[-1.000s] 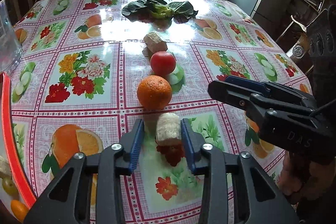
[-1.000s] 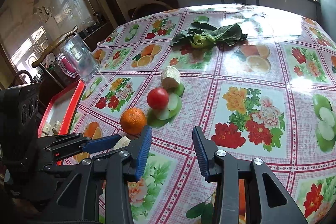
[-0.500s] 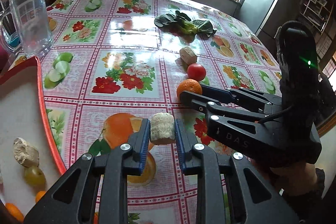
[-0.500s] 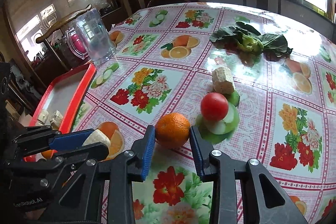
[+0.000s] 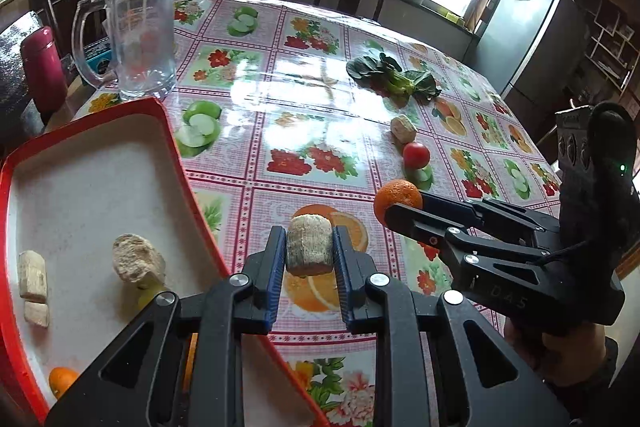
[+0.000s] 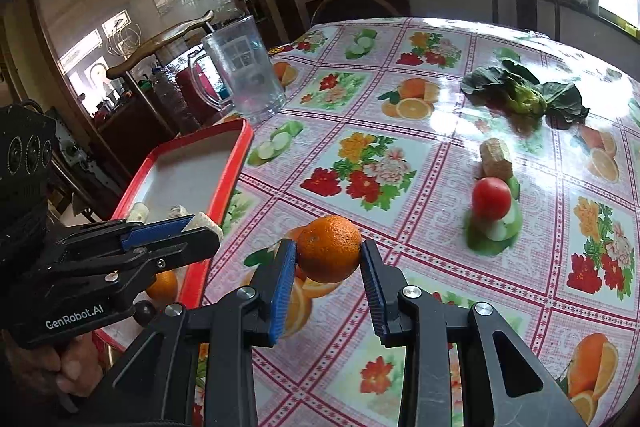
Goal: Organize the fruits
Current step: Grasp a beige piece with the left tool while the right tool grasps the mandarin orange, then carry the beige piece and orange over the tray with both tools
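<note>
So my left gripper is clamped tight on a pale banana chunk, held up off the flowery tablecloth right next to the red tray. My right gripper is pinching the orange between both pads, lifted off the table too. The tray has a few pale chunks plus another orange in it. A tomato, a pale chunk and some leafy greens sit further out, and a glass mug stands behind the tray.

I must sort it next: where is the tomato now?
The tomato lies on the tablecloth, right side of the right wrist view, just below the beige chunk.
</note>
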The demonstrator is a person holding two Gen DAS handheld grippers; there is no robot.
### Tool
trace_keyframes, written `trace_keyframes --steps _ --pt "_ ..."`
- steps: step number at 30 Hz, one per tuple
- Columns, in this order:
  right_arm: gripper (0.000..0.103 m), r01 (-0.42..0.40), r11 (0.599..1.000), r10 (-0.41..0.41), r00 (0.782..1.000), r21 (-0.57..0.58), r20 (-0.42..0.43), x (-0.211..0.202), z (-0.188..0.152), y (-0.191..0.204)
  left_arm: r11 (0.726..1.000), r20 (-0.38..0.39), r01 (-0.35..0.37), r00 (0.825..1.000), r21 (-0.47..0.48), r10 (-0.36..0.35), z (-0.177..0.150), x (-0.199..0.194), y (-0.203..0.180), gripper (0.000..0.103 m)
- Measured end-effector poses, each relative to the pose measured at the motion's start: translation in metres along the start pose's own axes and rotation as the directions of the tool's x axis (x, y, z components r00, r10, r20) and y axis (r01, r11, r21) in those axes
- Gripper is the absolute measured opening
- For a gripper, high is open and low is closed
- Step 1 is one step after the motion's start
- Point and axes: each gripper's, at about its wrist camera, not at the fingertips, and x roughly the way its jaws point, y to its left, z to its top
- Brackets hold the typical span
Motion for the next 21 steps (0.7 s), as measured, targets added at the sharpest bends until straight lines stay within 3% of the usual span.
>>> trace_keyframes --steps 21 --pt "0.033 -0.099 0.989 0.099 0.995 -0.114 -0.008 0.018 0.016 0.094 0.989 0.072 -0.078 0.994 -0.128 0.088 -0.018 -0.054 0.089 0.021"
